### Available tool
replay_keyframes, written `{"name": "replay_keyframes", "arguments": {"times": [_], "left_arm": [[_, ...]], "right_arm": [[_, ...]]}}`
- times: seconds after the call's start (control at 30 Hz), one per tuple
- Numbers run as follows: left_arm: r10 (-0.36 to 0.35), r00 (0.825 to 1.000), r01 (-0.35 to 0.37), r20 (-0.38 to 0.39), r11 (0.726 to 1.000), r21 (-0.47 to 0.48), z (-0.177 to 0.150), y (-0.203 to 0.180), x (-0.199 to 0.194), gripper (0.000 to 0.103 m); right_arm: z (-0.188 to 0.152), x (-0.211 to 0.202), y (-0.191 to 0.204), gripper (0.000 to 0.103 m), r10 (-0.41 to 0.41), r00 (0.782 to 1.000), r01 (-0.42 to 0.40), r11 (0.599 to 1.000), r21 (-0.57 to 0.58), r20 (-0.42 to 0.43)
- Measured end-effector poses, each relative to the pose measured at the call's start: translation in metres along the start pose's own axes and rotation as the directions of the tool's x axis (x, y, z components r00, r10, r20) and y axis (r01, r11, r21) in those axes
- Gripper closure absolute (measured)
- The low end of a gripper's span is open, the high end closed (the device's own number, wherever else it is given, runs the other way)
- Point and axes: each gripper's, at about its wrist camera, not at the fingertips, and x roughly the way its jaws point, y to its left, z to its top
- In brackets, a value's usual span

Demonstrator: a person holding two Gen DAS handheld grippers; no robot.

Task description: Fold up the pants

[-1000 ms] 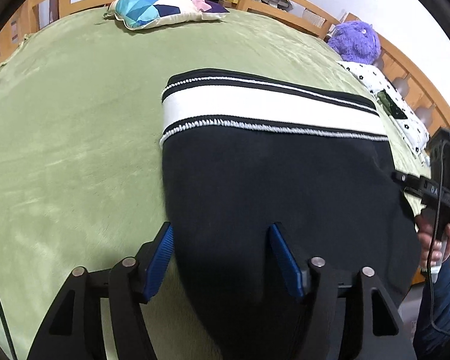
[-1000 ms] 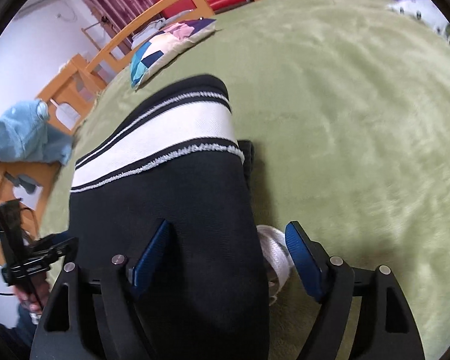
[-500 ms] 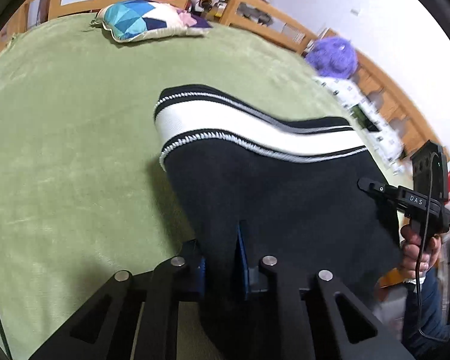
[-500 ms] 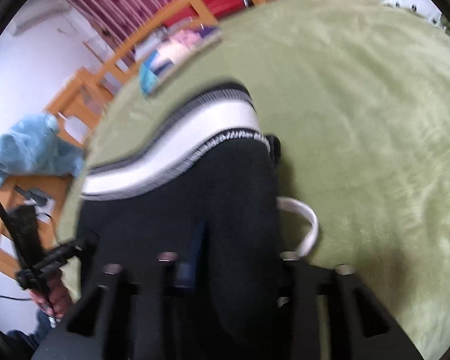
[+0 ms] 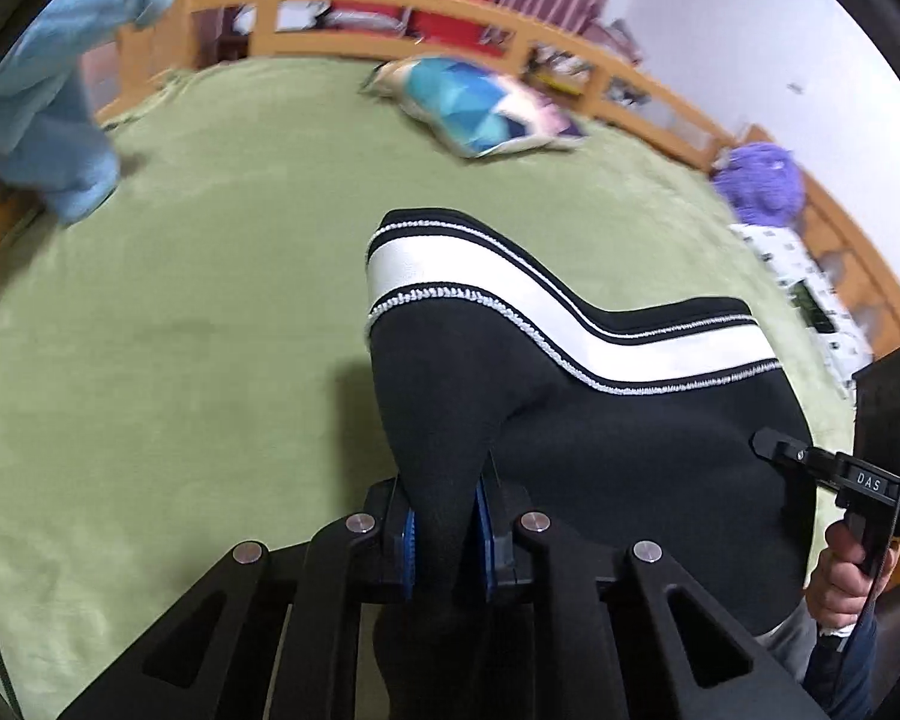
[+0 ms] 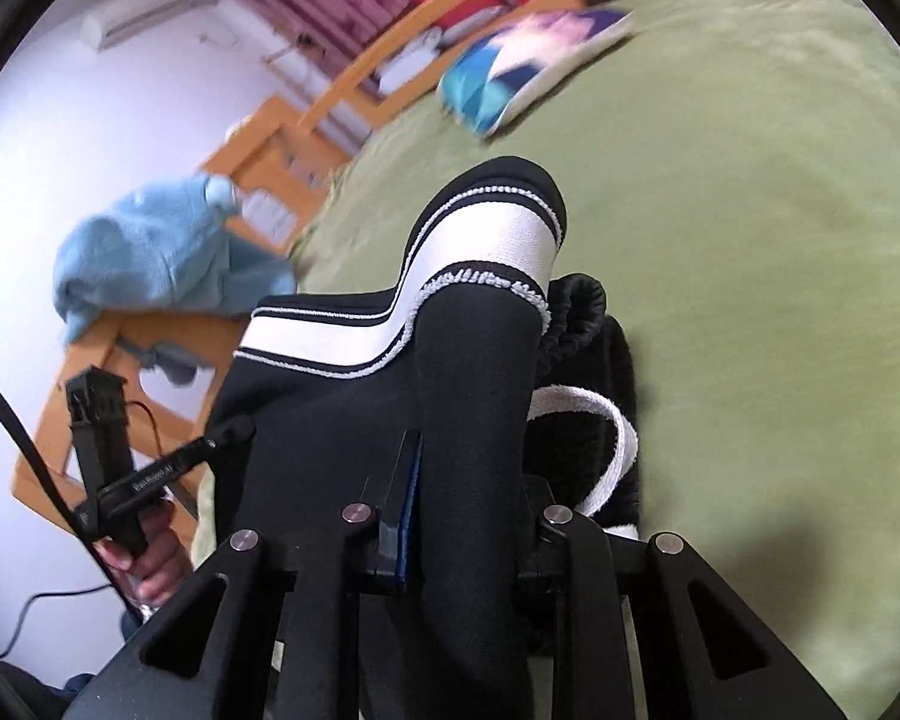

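Black pants (image 5: 600,420) with a white striped band (image 5: 450,273) lie on the green bed. My left gripper (image 5: 444,516) is shut on a raised fold of the black fabric, which rises in a ridge from its blue pads. In the right wrist view the pants (image 6: 330,408) are lifted too. My right gripper (image 6: 471,516) has its jaws closing on a thick fold of them, the pads pressing the cloth. A white cord loop (image 6: 612,420) and a black ribbed edge (image 6: 576,300) show beside that fold. The fabric between the two grips sags.
A green blanket (image 5: 180,360) covers the bed inside a wooden rail (image 5: 390,6). A patterned pillow (image 5: 480,114) lies at the far side and a purple plush (image 5: 762,180) at the right. A light blue garment (image 6: 162,252) hangs over the rail. A hand (image 5: 840,576) grips the other handle.
Both grippers went from open around the pants' near edge to shut on it. They lifted the fabric and carried it across the bed, and both views swung left.
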Motion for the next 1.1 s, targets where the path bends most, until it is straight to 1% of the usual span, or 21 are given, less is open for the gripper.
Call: {"name": "replay_keyframes", "arguments": {"times": [0.07,0.13,0.17,0.2,0.23,0.27,0.33,0.4,0.43,0.53,0.63,0.67,0.7,0.73,0.77,0.8,0.87,0.93,0.97,1.0,1.1], "left_arm": [[-0.022,0.999,0.021,-0.034,0.999,-0.035,-0.006,0.016,0.012,0.085],[-0.004,1.0,0.003,-0.02,0.999,-0.036,-0.013,0.021,0.018,0.079],[0.008,1.0,-0.008,-0.011,0.999,-0.034,-0.017,0.019,0.018,0.077],[0.017,1.0,-0.017,-0.005,0.999,-0.03,-0.021,0.018,0.018,0.077],[0.026,1.0,-0.027,-0.007,0.999,-0.019,-0.024,0.014,0.017,0.074],[0.041,0.999,-0.042,-0.011,0.999,-0.004,-0.028,0.009,0.015,0.071],[0.08,0.997,-0.08,0.0,0.996,0.025,-0.037,0.001,0.007,0.057],[0.098,0.995,-0.098,0.013,0.994,0.046,-0.047,-0.007,-0.001,0.048],[0.108,0.994,-0.109,0.024,0.992,0.063,-0.054,-0.012,-0.007,0.047],[0.123,0.992,-0.126,0.033,0.988,0.093,-0.075,-0.024,-0.019,0.045],[0.149,0.989,-0.151,0.026,0.984,0.098,-0.109,-0.027,-0.023,0.041],[0.144,0.989,-0.145,0.017,0.985,0.095,-0.119,-0.026,-0.021,0.04],[0.145,0.989,-0.145,-0.001,0.985,0.09,-0.13,-0.025,-0.017,0.035],[0.162,0.987,-0.161,-0.009,0.982,0.095,-0.136,-0.026,-0.015,0.031],[0.169,0.985,-0.167,-0.015,0.981,0.101,-0.141,-0.027,-0.015,0.031],[0.175,0.984,-0.173,-0.012,0.979,0.105,-0.143,-0.029,-0.018,0.031],[0.168,0.986,-0.165,-0.017,0.981,0.104,-0.14,-0.029,-0.025,0.032],[0.149,0.989,-0.148,-0.003,0.985,0.087,-0.135,-0.026,-0.035,0.032],[0.145,0.989,-0.146,0.017,0.986,0.084,-0.13,-0.026,-0.041,0.032],[0.148,0.988,-0.151,0.036,0.985,0.088,-0.125,-0.026,-0.046,0.032],[0.159,0.985,-0.164,0.061,0.982,0.093,-0.109,-0.027,-0.047,0.032]], "right_arm": [[-0.001,0.018,0.005,0.079,-0.057,0.998,0.057,0.998,-0.028,0.011],[0.001,0.023,0.001,0.075,-0.088,0.996,0.088,0.995,-0.053,0.005],[0.0,0.024,-0.003,0.07,-0.107,0.994,0.106,0.992,-0.063,-0.009],[-0.001,0.024,-0.006,0.065,-0.17,0.985,0.168,0.982,-0.082,-0.023],[-0.002,0.022,-0.009,0.051,-0.219,0.975,0.216,0.972,-0.095,-0.021],[-0.005,0.017,-0.009,0.044,-0.282,0.959,0.28,0.954,-0.107,-0.004],[-0.015,-0.003,0.0,0.046,-0.337,0.94,0.341,0.932,-0.122,0.057],[-0.025,-0.02,0.014,0.048,-0.369,0.923,0.383,0.91,-0.159,0.113],[-0.033,-0.029,0.022,0.048,-0.358,0.923,0.38,0.907,-0.182,0.14],[-0.064,-0.043,0.048,0.048,-0.279,0.942,0.323,0.906,-0.274,0.189],[-0.095,-0.031,0.059,0.048,-0.263,0.95,0.308,0.879,-0.363,0.171],[-0.105,-0.021,0.055,0.049,-0.283,0.948,0.317,0.872,-0.372,0.145],[-0.114,-0.01,0.049,0.048,-0.314,0.938,0.345,0.864,-0.366,0.143],[-0.121,-0.007,0.045,0.048,-0.332,0.931,0.365,0.857,-0.364,0.151],[-0.126,-0.005,0.045,0.048,-0.349,0.922,0.386,0.845,-0.371,0.166],[-0.127,-0.005,0.049,0.048,-0.361,0.917,0.4,0.835,-0.379,0.172],[-0.124,-0.007,0.056,0.049,-0.38,0.913,0.407,0.827,-0.387,0.147],[-0.12,-0.021,0.062,0.049,-0.341,0.931,0.365,0.843,-0.395,0.134],[-0.118,-0.03,0.063,0.049,-0.309,0.94,0.341,0.85,-0.4,0.144],[-0.114,-0.037,0.066,0.049,-0.295,0.939,0.342,0.845,-0.411,0.177],[-0.092,-0.042,0.076,0.049,-0.284,0.923,0.374,0.822,-0.43,0.26]]}}
